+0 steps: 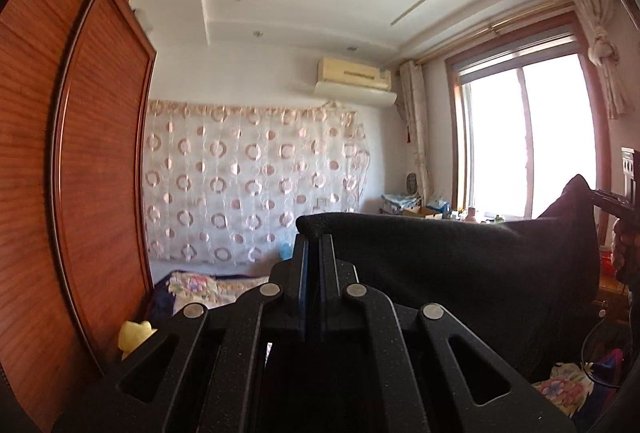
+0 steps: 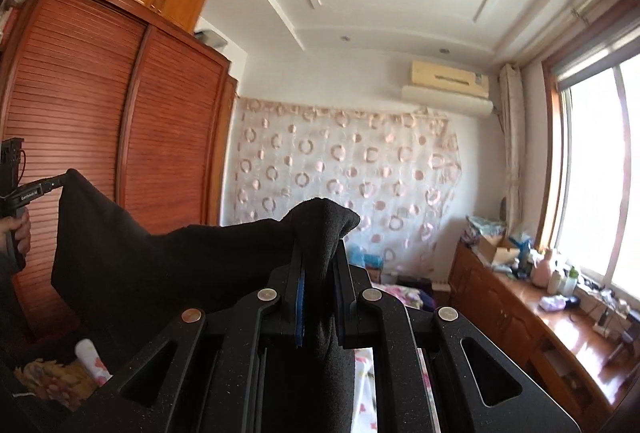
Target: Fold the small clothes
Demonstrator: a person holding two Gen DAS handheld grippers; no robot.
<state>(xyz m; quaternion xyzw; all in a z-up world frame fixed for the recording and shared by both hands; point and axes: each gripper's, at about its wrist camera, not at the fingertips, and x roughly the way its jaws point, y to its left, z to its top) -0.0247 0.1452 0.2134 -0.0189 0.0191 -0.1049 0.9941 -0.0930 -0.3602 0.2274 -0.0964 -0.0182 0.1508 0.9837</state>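
A black cloth [image 1: 460,265] hangs stretched in the air between my two grippers, well above the bed. In the left wrist view my left gripper [image 1: 314,239] is shut on one top corner, and the cloth's edge folds over its fingertips. The far corner rises to my right gripper [image 1: 596,195] at the right edge. In the right wrist view my right gripper [image 2: 320,245] is shut on a bunched corner of the black cloth [image 2: 168,265], which drapes down between its fingers. My left gripper [image 2: 64,180] pinches the other corner at the left, with a hand below it.
A tall wooden wardrobe [image 1: 72,161] stands close on the left. A bed with a floral cover [image 1: 208,287] lies below. A patterned curtain [image 2: 344,181] hangs on the far wall. A wooden sideboard [image 2: 532,309] with bottles and boxes runs under the window [image 1: 528,137].
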